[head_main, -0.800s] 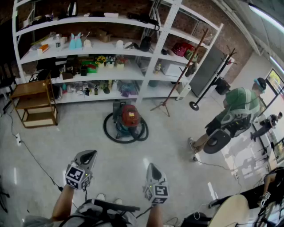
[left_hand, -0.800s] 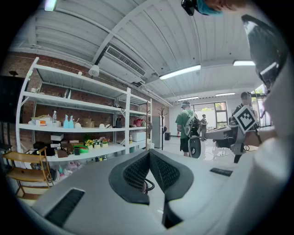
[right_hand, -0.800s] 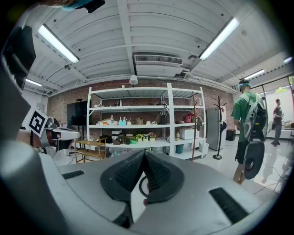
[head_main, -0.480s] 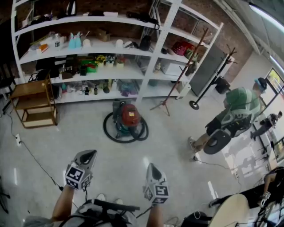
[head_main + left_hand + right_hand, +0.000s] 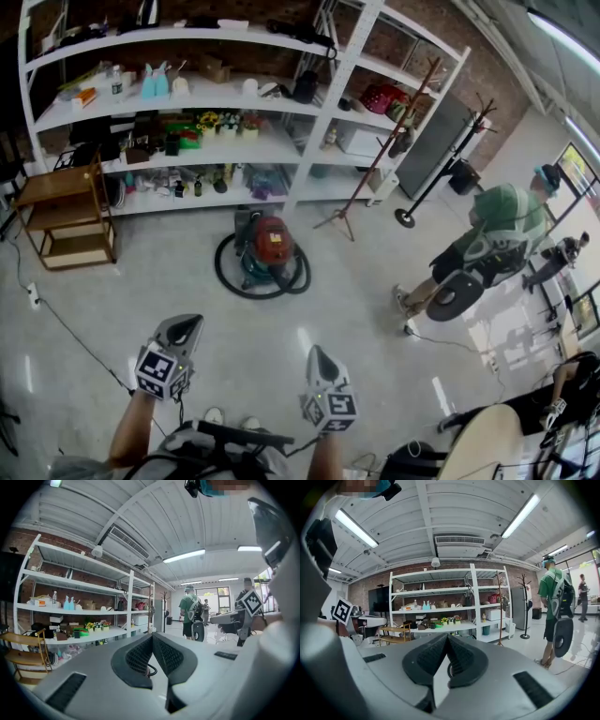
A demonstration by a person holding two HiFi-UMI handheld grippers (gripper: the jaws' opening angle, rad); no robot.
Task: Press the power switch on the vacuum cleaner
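- Standing on the floor (image 5: 375,309) by the shelves (image 5: 217,150), the vacuum cleaner (image 5: 270,242) is well ahead
- Left gripper (image 5: 186,326) and right gripper (image 5: 318,353) have jaws together, empty, about equally far from it

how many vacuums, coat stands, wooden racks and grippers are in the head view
vacuum cleaner: 1
coat stands: 2, brown coat stand and black coat stand
wooden rack: 1
grippers: 2, left gripper and right gripper
total: 6
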